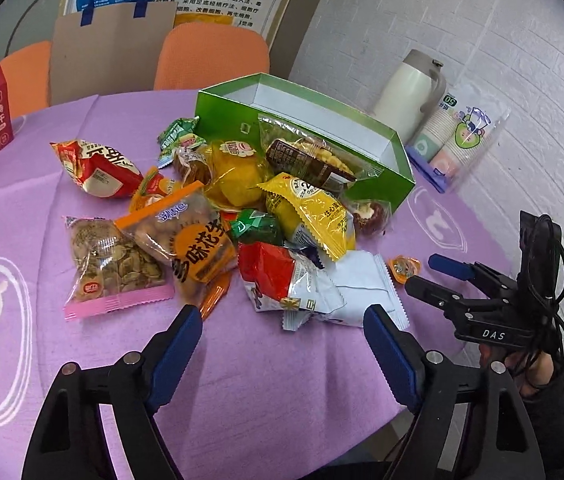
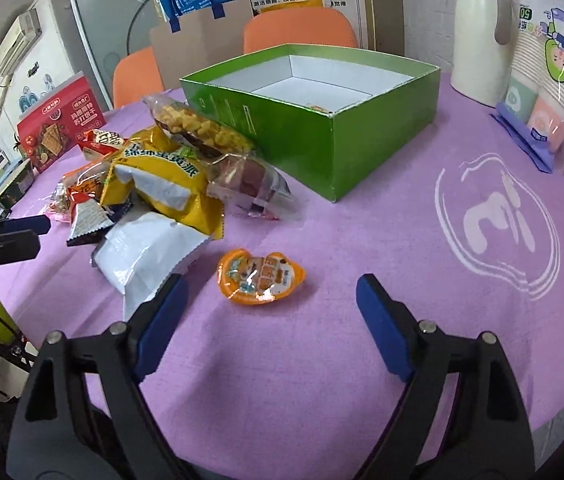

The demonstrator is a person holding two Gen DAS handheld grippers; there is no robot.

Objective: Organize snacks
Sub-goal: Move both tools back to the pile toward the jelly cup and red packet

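Green box (image 2: 361, 152) at upper centre looks almost empty; snack pile (image 1: 218, 216) left of it remains unsorted. Left gripper (image 1: 282, 332) and right gripper (image 2: 270, 304) gape, holding nothing.

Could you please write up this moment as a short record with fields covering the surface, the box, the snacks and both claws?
surface: round table under a purple cloth
box: green box, open, almost empty
snacks: heap of packets left of the box, one clear packet leaning on its wall
stray item: small orange snack cup, lying apart from the heap
left claw: open, nothing between its fingers, facing the heap
right claw: open, facing the orange cup, not touching it
background: white jug, sleeve of paper cups
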